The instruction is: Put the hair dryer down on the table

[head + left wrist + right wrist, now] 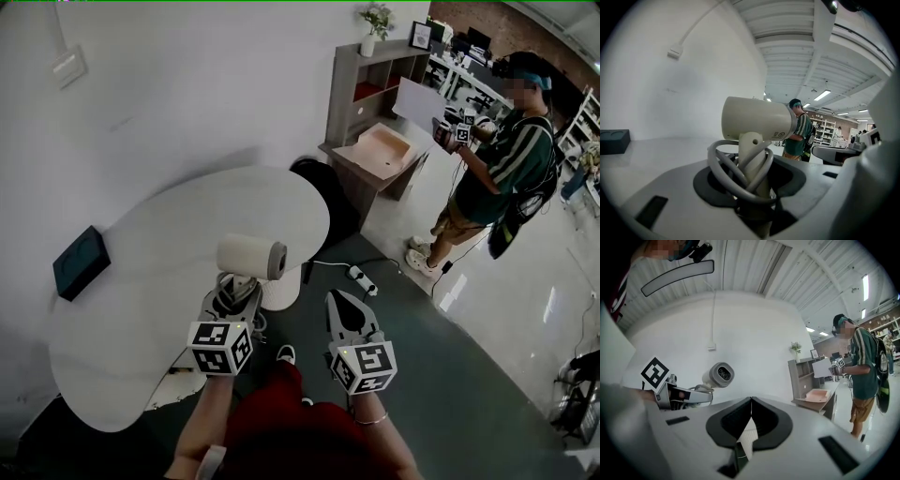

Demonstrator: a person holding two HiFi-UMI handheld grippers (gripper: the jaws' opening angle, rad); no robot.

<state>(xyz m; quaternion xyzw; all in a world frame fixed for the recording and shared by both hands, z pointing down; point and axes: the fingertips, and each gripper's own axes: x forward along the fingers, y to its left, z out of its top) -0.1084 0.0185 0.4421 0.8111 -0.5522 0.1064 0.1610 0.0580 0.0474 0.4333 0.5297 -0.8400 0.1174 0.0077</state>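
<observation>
White rounded table (pixel 141 319) against white wall (pixel 187 84); dark box (pixel 81 262) near table's left edge. Left gripper (pixel 236 286) clamped on handle of hair dryer (pixel 251 256), cord (pixel 726 168) looped round handle; dryer upright, barrel level, over table's right edge. Right gripper (pixel 339 300) jaws together, empty, beside table over dark floor (pixel 422 375). Power strip (pixel 362 278) on floor. Beyond: shelf unit (pixel 370 84) with plant (pixel 375 21), desk (pixel 375 164), standing person (pixel 497 159).

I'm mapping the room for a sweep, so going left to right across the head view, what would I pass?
black box → hair dryer → power strip → person
</observation>
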